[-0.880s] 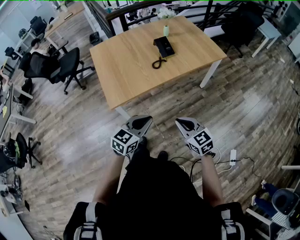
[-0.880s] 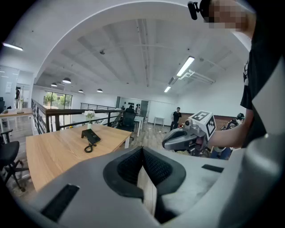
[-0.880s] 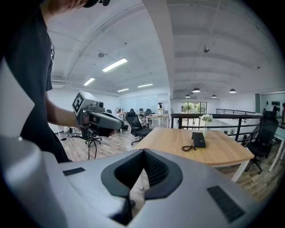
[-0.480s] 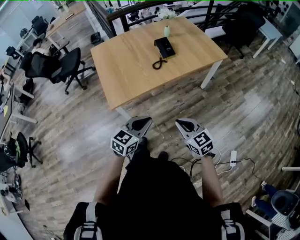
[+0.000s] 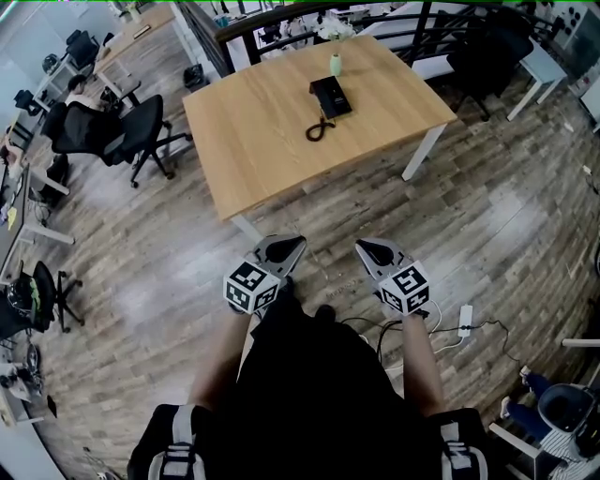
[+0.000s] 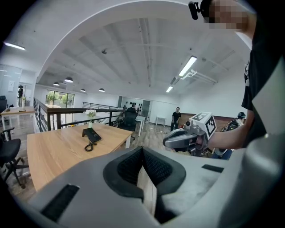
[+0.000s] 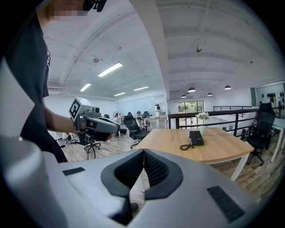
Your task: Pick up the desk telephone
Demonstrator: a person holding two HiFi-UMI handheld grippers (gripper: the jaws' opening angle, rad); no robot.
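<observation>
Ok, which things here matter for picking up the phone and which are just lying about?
For the job: desk telephone, its coiled cord, the wooden table, left gripper and right gripper, both shut and empty.
Just lying about: vase of flowers, black office chair, white power strip on the floor.

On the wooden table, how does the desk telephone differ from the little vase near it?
The desk telephone is black and lies flat; the vase is pale green and stands upright. The telephone trails a coiled cord toward the near edge, while the vase holds white flowers. The vase sits nearer the far edge than the telephone. Both rest close together on the wooden table.
</observation>
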